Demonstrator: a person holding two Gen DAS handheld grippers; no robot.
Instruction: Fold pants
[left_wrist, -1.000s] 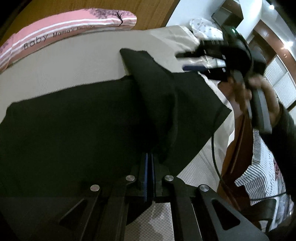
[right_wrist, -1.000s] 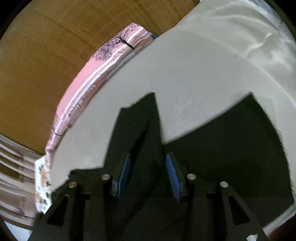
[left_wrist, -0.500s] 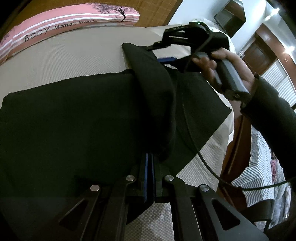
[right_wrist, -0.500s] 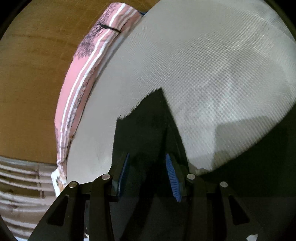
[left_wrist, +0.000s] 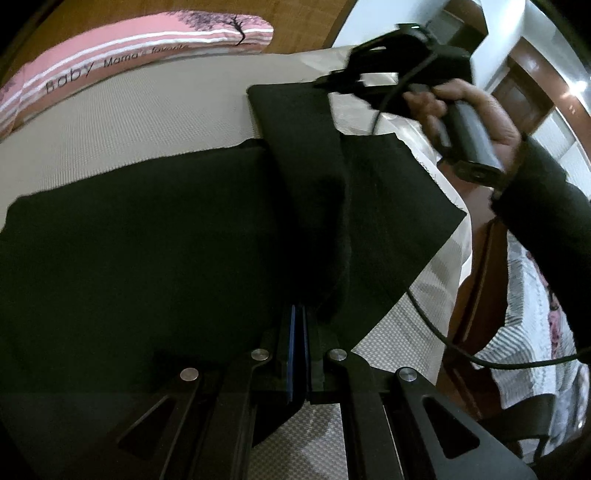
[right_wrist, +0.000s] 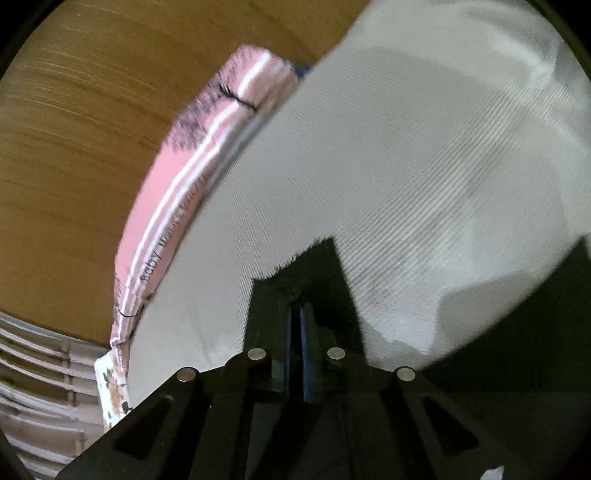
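Black pants lie spread on the beige bed sheet, with a narrow folded strip running from near to far. My left gripper is shut on the near end of that strip at the pants' near edge. In the left wrist view my right gripper, held by a person's hand, pinches the strip's far corner. In the right wrist view the right gripper is shut on that black corner of the pants, and more of the pants shows at the right edge.
A pink striped pillow lies along the far side of the bed against a wooden headboard. The bed's right edge drops to a wooden frame and striped cloth. A black cable trails from the right gripper.
The right gripper came in to the far corner of the folded strip and its jaws closed on the cloth. The left gripper stayed shut in place.
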